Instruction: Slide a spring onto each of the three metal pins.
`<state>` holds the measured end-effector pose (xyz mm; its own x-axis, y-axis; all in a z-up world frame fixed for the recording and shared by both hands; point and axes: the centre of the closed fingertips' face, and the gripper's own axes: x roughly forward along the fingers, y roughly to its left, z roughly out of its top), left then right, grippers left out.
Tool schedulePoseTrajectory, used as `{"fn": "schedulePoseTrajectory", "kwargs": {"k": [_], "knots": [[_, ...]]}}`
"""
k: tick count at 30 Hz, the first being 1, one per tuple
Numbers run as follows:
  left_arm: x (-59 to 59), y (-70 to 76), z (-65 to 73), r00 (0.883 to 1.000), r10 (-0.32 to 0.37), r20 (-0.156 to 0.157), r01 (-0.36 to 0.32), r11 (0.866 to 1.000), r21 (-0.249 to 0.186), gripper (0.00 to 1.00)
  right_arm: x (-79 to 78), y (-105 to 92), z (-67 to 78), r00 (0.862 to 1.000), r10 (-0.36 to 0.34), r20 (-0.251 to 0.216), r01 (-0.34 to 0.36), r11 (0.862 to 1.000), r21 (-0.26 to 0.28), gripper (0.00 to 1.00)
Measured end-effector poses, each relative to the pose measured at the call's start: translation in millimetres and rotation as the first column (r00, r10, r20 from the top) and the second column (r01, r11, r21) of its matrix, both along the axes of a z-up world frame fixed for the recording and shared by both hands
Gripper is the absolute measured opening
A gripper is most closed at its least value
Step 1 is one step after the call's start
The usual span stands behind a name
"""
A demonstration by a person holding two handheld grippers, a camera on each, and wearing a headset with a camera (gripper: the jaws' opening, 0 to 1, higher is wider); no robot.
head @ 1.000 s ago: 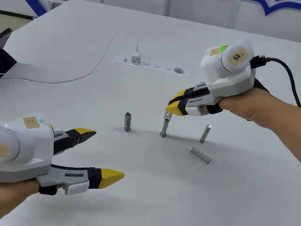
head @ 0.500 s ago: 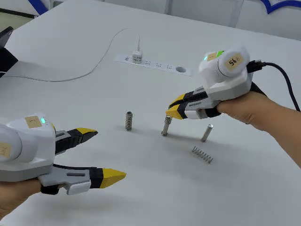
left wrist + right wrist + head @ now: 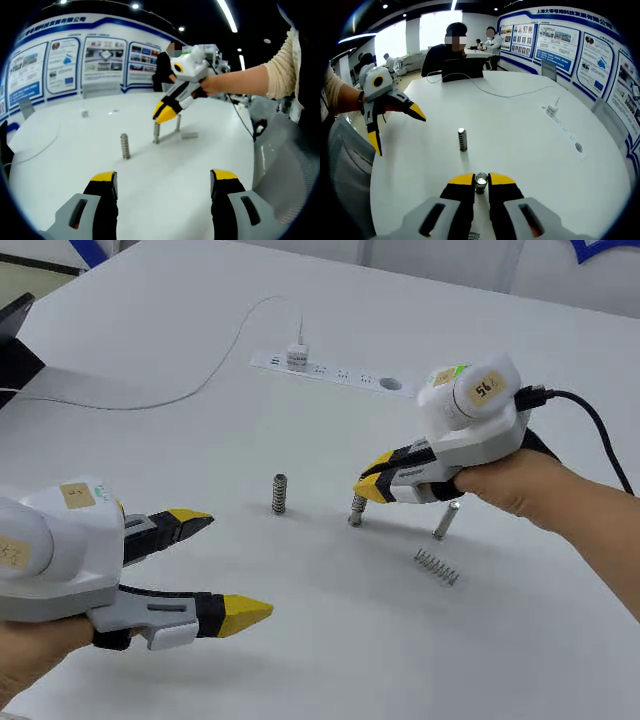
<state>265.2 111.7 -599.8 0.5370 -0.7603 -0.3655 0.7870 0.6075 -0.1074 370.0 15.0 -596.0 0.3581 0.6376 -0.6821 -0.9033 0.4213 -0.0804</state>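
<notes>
The second spring (image 3: 481,181) is sitting on top of the middle pin (image 3: 356,515), and the right gripper (image 3: 368,488) has it pinched, jaws drawn in tight on either side of the coil, tips angled down at the pin. So this looks like spring number two of three, mid-slide. Just to the left, the first pin (image 3: 280,494) stands upright with a spring already seated down its shaft. To the right, the third pin (image 3: 446,520) is bare, leaning a little, and the loose spring (image 3: 436,567) lies flat on the table near its foot.

The next move likely calls for a straight push down the pin's axis, then a clean release, so the coil does not snag or tip the pin.

The left gripper (image 3: 236,564) hangs low and well apart from the pins, jaws spread wide, holding nothing.

The table (image 3: 300,660) is smooth, white and rounded. Farther back lies a white power strip (image 3: 335,375) with a charger plug (image 3: 298,357) in it and a thin cable (image 3: 215,370) trailing away. Around the room are blue-trimmed display boards (image 3: 570,42), and seated people (image 3: 451,50) at the far edge.
</notes>
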Motion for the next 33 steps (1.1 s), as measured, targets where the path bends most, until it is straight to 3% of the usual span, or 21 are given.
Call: {"fn": "schedulePoseTrajectory", "kwargs": {"k": [19, 33], "knots": [[1.2, -4.5, 1.3, 1.0, -0.005, -0.002, 0.005, 1.0, -0.004, 0.77, 0.6, -0.7, -19.8, 1.0, -0.006, -0.004, 0.006, 0.999, -0.043, 0.12], [0.3, -5.6, 1.7, 1.0, -0.008, -0.002, 0.008, 1.0, -0.001, 0.78, 3.6, -2.2, -17.2, 1.0, -0.026, 0.016, 0.027, 0.999, -0.026, 0.16]]}}
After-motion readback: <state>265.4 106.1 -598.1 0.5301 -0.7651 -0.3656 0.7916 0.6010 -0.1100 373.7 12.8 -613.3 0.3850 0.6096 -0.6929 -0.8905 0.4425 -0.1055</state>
